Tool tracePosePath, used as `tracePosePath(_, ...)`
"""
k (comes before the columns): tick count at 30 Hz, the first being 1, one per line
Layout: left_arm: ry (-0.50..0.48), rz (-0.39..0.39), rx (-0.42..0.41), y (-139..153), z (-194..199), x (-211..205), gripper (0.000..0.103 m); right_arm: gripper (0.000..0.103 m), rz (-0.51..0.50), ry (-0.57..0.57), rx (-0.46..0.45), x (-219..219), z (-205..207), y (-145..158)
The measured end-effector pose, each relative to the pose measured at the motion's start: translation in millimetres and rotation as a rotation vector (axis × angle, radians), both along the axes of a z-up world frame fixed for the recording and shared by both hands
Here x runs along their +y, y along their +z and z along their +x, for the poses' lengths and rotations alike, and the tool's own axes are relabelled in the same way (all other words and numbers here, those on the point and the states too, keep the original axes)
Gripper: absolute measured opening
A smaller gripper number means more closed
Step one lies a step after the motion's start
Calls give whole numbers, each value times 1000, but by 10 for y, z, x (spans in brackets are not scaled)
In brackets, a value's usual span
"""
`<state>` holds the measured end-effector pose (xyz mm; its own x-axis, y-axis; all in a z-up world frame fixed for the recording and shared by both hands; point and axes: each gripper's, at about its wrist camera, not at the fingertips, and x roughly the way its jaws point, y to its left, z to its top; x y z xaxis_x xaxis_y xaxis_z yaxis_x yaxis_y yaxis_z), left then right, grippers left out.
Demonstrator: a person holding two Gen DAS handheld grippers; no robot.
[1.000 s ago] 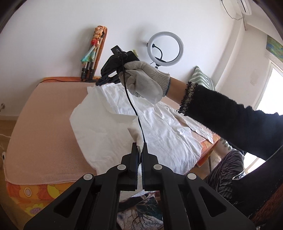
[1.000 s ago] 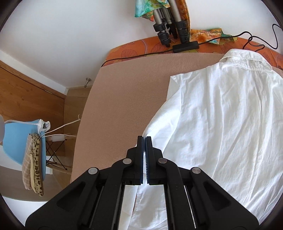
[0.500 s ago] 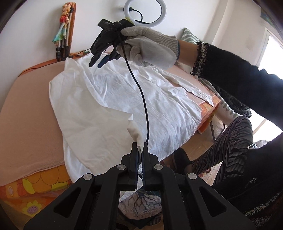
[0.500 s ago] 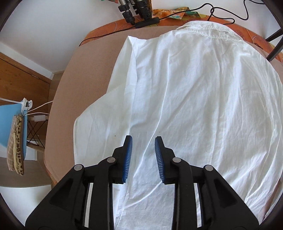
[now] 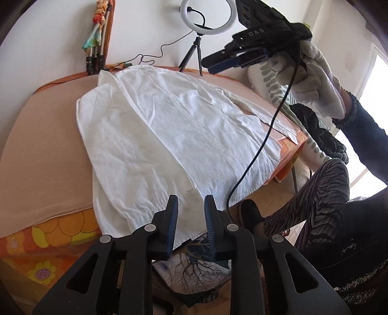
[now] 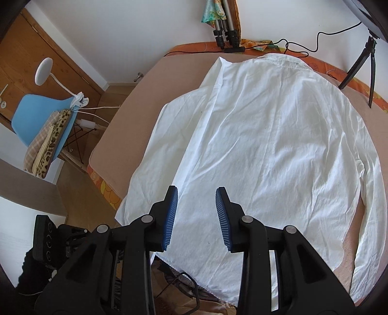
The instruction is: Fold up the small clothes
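A white shirt (image 5: 169,133) lies back up on the blanket-covered table (image 5: 41,145), its left side and sleeve folded in over the body. My left gripper (image 5: 191,203) hovers over the shirt's near hem; its jaws are opening and nothing sits between the blue pads. In the same view my right gripper (image 5: 218,63) hangs high at the upper right in a gloved hand (image 5: 315,80). The right wrist view looks down on the shirt (image 6: 266,145), with my right gripper (image 6: 196,193) above its lower left part, jaws opening and holding nothing.
A ring light (image 5: 206,19) on a small tripod and a bundle of folded tripod legs (image 5: 94,60) stand at the table's far edge. A black cable (image 5: 262,145) dangles across the shirt. A blue chair (image 6: 41,116) with cloths stands left of the table; a person's striped leg (image 5: 315,193) is on the right.
My left gripper let go of the sleeve end, which now lies flat on the shirt. My right gripper opened, left the shirt's left edge and swung up to the right.
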<state>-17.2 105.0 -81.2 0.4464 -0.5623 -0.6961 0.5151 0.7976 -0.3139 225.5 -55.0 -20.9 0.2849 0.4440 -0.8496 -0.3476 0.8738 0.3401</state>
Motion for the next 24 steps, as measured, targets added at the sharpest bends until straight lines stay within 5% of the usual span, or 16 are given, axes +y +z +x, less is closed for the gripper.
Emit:
tracePosePath(5,160,-27,13,47,200,309,21,35,18,-36,-103,-204,-324,-49)
tracePosePath(8,269,-12,40,-22,338,442,41,35,98,-47,-109,-194,-329,-125)
tracePosePath(12,380,-43,143,-217,480,612,41,35,134,14,-145,129,-223,-218)
tracePosePath(19,419,-37,221,-480,532,620,41,35,156,136,-66,839,24,-669)
tracePosePath(24,408,-56,248,-600,541,591,41,35,74,143,-12,1065,141,-1014)
